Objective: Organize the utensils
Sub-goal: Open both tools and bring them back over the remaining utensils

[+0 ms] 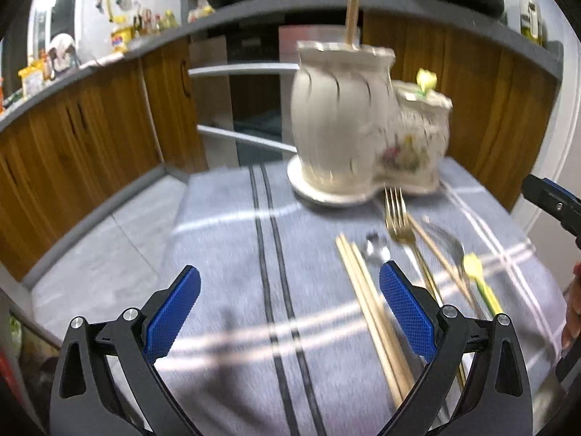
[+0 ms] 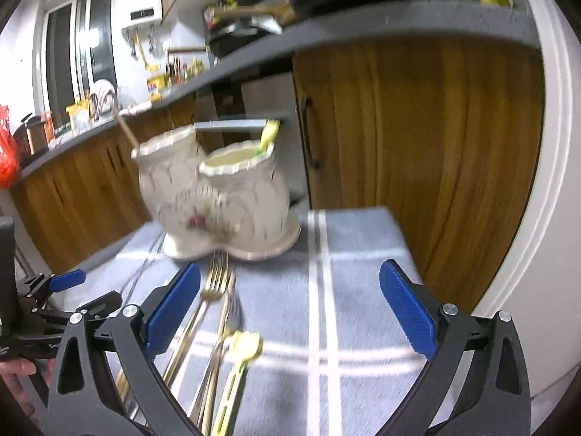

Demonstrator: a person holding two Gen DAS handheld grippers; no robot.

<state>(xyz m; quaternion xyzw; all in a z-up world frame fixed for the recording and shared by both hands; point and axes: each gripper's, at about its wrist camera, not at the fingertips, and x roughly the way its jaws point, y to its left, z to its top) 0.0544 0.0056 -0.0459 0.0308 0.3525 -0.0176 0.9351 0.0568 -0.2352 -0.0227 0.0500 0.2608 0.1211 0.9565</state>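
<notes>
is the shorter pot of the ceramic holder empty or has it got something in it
Not empty. A yellow-green utensil sticks up out of the shorter pot, leaning on its rim. What else lies inside, the pictures cannot tell; its inner wall looks bare in the right wrist view.

Brightness: both views were evenly and fairly brightly lit indoors.
Blur: the holder [image 1: 363,123] and utensils [image 1: 399,254] were smeared by motion; the left gripper [image 1: 290,312] and right gripper [image 2: 290,312] stayed sharp.
Shadows: soft grey patches lay on the cloth [image 1: 225,290] between the fingers.
Distortion: fisheye bent the counter edge [image 1: 145,43] into a curve, with black corners.
Glare: pale streaks crossed the cloth.
</notes>
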